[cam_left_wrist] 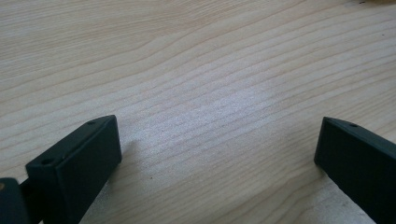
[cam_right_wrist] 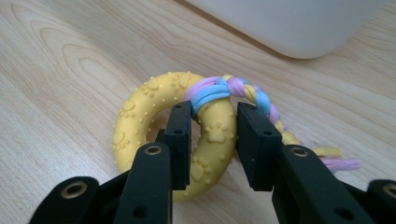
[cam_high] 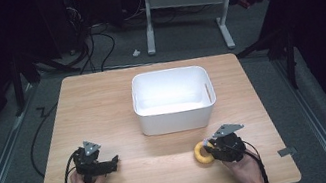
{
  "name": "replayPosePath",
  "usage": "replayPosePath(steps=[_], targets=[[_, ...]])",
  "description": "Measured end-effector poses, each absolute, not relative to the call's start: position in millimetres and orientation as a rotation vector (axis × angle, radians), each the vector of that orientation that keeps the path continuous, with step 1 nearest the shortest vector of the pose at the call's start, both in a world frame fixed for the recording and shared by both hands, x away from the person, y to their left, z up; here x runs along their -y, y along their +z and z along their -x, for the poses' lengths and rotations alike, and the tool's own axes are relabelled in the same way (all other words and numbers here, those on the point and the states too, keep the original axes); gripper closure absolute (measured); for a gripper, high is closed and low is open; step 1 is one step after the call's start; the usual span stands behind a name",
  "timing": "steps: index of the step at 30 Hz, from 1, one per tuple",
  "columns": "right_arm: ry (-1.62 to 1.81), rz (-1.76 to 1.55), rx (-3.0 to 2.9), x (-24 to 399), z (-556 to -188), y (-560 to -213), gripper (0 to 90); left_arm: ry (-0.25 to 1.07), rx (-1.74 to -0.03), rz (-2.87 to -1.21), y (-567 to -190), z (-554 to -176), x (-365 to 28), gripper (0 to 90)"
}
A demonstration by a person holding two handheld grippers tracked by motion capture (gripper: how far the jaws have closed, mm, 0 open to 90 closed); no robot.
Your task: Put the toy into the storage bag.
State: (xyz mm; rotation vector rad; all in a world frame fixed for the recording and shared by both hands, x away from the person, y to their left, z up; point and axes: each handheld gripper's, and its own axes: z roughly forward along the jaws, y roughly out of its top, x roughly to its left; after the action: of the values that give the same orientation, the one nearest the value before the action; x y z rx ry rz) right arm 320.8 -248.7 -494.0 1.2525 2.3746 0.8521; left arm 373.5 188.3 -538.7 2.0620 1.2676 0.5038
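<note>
High view: a wooden table carries a white tub at its middle, toward the far side. The right gripper sits near the table's near right corner, held by a hand, and it is clamped on a yellow ring that lies on the table, near the tub's near wall. In the right gripper view the two black pads press the ring's band from inside and outside, just below a knot of pink, blue and yellow rope tied round it; the rope trails off to the right. The left gripper rests near the near left corner, well apart from the ring, its jaws spread wide over bare wood with nothing between them.
</note>
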Motion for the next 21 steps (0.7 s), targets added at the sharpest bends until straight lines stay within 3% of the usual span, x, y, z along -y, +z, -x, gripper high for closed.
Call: replayPosePath(steps=[21], targets=[[0.892, -1.346, -2.231, 294, -307, -475, 68.8, 0.504, -1.267, -2.061, -539, -373, -188, 0.8]])
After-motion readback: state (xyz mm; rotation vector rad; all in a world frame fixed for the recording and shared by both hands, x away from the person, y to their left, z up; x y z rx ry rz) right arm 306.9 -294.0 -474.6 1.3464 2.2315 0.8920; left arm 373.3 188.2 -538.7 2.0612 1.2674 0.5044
